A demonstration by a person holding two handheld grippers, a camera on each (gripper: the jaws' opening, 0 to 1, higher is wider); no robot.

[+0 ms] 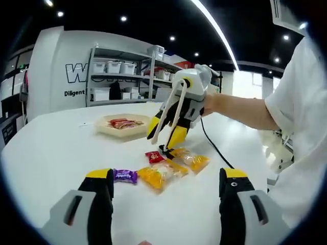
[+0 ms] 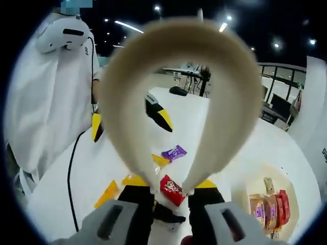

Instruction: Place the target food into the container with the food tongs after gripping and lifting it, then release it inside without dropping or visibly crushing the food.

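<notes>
Your right gripper reaches in over the white table with the cream food tongs clamped between its jaws; the tong tips come down at a small red packet, touching or nearly touching it, though you cannot tell whether they have closed on it. In the right gripper view the tongs loop up large and blurred across the middle, hiding much of the table behind them, and the red packet lies between the jaws at the tong ends.

Around the red packet lie other wrapped snacks: a yellow bag just beside it, an orange-yellow bag on its other side, and a purple packet a little apart. All stand close enough to crowd the tong tips.

The container, a shallow cream plate, sits farther back on the table with several red wrapped snacks already in it. In the right gripper view the plate is partly cut off at the edge.

Your left gripper hangs low with its jaws spread wide and nothing between them. A black cable trails across the table. Shelving with white bins stands behind; its contents are too small to make out.
</notes>
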